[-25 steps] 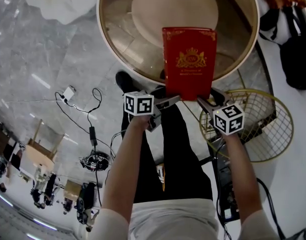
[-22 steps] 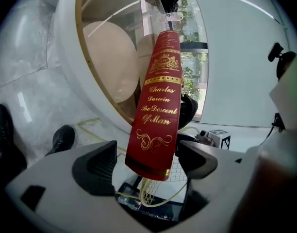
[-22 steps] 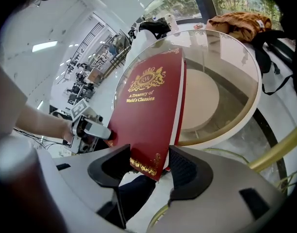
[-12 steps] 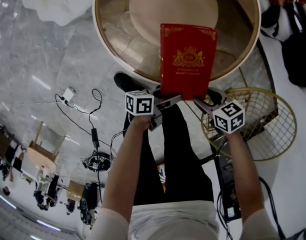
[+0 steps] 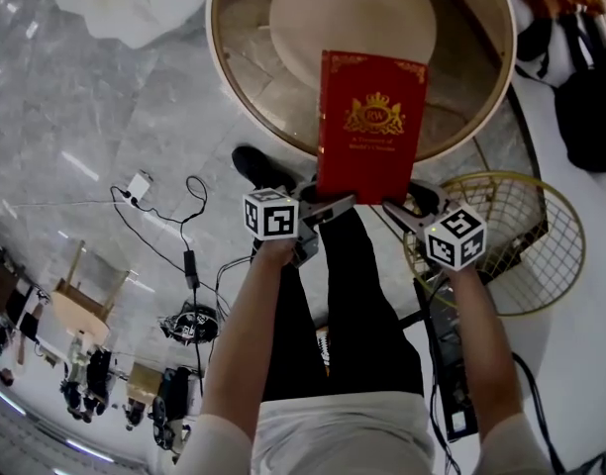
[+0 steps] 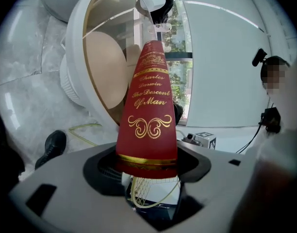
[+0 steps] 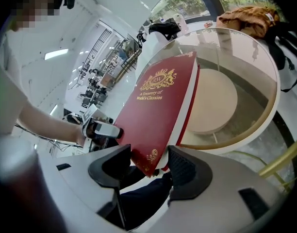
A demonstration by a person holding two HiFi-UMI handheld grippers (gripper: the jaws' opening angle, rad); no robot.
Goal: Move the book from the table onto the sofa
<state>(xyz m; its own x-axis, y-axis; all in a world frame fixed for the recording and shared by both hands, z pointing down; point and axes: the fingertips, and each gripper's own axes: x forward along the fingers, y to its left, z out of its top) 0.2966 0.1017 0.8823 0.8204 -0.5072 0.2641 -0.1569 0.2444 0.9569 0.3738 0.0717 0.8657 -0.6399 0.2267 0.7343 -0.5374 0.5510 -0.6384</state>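
Overhead, the red book [image 5: 367, 127] is held aloft at the glass table's [image 5: 273, 87] near rim, with the left tongs [image 5: 328, 209] and right tongs [image 5: 394, 209] on its near edge. Left gripper view: the jaws, just closing, clamp the spine's [image 6: 147, 120] lower end. Right gripper view: the jaws pinch the book's [image 7: 158, 106] near corner.

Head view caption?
Right hand-held gripper and left hand-held gripper, jaws just closed on spine, hold red book over glass table.

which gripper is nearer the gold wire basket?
Right. The right gripper, holding the book by its right corner, overlaps the gold wire basket in the head view. The left gripper, jaws just closing on the spine, is across the book from it.
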